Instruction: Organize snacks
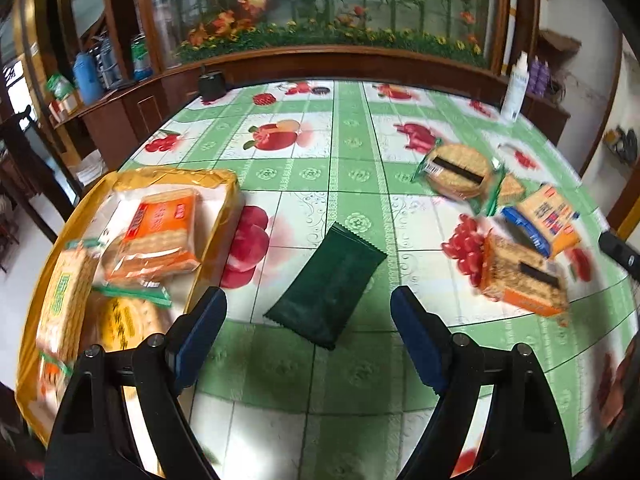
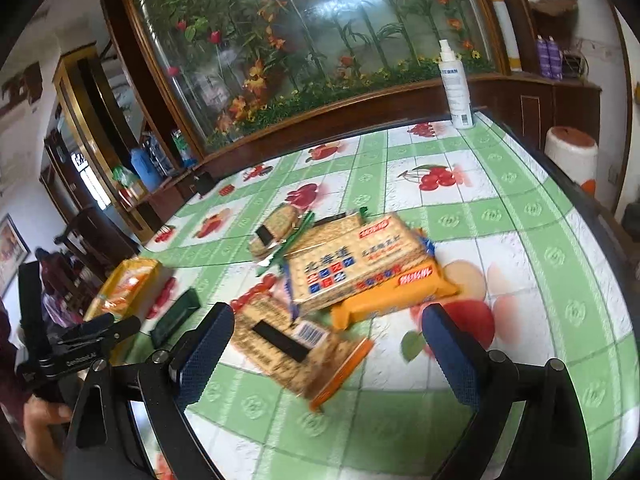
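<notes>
a: how much is done?
b: the yellow tray (image 1: 224, 200) at lower left of the left view holds about four cracker packs (image 1: 158, 236).
a: what is left?
b: the dark green packet (image 1: 328, 286) at centre, and four packs at the right, among them the blue-yellow cracker pack (image 2: 356, 258).
a: the grippers?
b: left gripper (image 1: 309, 316) and right gripper (image 2: 326, 334) both wide open, holding nothing.
</notes>
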A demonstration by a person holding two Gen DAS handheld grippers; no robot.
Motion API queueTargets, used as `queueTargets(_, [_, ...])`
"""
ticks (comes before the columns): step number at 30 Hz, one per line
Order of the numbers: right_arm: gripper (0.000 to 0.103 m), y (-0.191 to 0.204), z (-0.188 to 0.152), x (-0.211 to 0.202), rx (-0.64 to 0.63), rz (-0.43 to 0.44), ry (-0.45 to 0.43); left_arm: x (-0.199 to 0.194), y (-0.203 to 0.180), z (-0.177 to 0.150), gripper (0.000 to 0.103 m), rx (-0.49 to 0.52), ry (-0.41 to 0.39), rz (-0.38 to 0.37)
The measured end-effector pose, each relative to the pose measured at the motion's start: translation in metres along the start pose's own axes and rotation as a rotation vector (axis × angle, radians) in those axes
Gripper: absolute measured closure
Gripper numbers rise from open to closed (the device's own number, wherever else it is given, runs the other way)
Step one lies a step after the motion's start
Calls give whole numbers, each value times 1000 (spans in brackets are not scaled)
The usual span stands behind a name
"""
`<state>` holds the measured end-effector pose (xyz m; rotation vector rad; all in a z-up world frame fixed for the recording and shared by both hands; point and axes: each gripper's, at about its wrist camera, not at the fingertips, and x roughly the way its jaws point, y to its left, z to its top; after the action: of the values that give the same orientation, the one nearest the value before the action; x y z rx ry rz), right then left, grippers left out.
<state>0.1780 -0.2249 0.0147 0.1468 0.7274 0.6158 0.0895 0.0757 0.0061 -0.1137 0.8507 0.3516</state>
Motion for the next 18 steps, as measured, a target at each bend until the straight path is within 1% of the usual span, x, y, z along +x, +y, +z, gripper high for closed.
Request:
queueTargets(4, [7,3,12,22,-66,-22,39,23,-1,7,18,36,57,0])
queueTargets(9, [6,8,24,51,-156,-72,99,42,-4,8,18,71,93,14])
queueTargets(12, [6,2,31,55,-118,-54,130,47,-3,7,18,71,92,3])
queueTargets(13, [6,0,34,54,-88,-49,142,49,-3,7,18,65,94,-1])
queueTargets(15, [6,0,39,50,-48,-63,137,54,-2,8,18,50,106,-13])
queueTargets(16, [5,3,44,52,-41,-96,134,54,-2,9,18,40,104,-28])
queueTargets(18, [4,15,52,64,-103,-188,152,54,-3,10,18,42,109,-27])
